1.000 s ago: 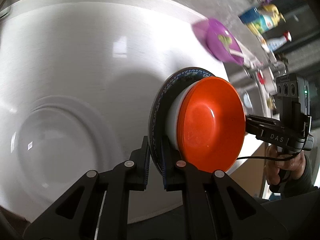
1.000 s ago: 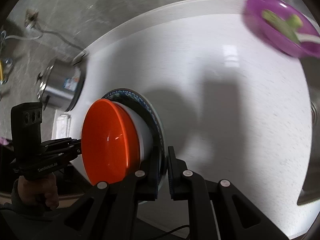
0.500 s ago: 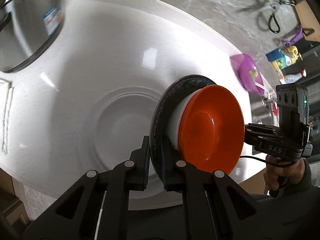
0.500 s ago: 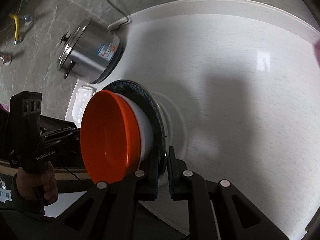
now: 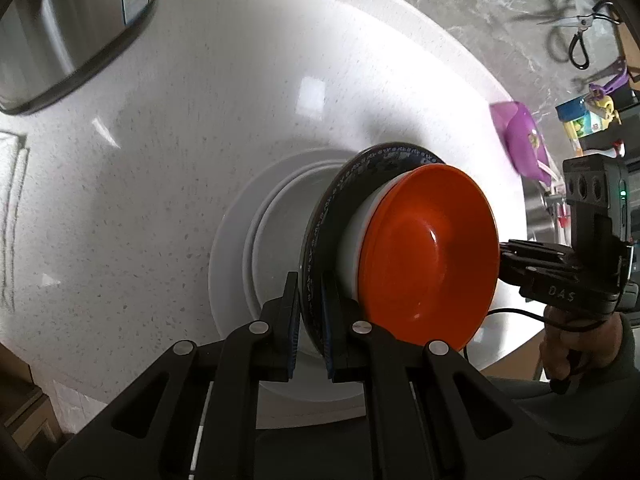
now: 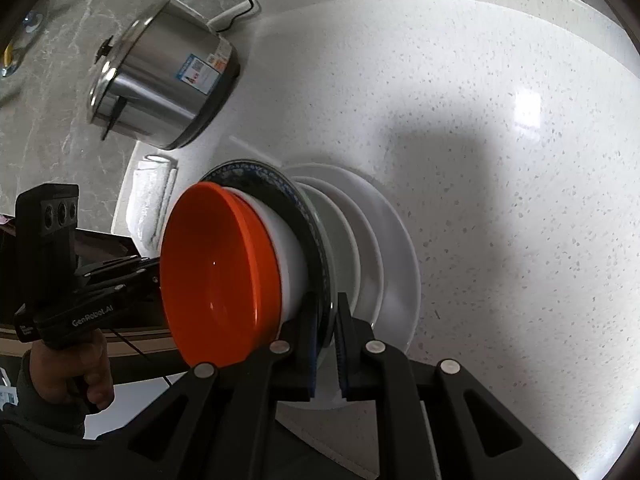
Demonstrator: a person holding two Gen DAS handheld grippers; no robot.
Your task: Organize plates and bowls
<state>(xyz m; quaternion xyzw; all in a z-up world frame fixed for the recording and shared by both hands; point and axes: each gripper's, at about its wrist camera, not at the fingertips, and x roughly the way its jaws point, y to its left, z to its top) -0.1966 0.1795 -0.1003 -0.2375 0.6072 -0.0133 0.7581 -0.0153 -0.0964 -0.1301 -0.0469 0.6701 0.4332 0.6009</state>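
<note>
Dark plate rim clamped between both tools, left, right.

I observe a dark plate with a blue patterned rim, carrying a white bowl with an orange bowl nested inside it; the orange bowl is glossy and empty, its rim standing proud of the white one. The three form one stack, held level above the counter. My left gripper and right gripper pinch the plate's rim on opposite sides, jaws closed on its edge. Directly under the stack lies a pile of white plates, the largest at the bottom, flat on the speckled counter. I cannot tell whether the dark plate touches the pile.
</note>
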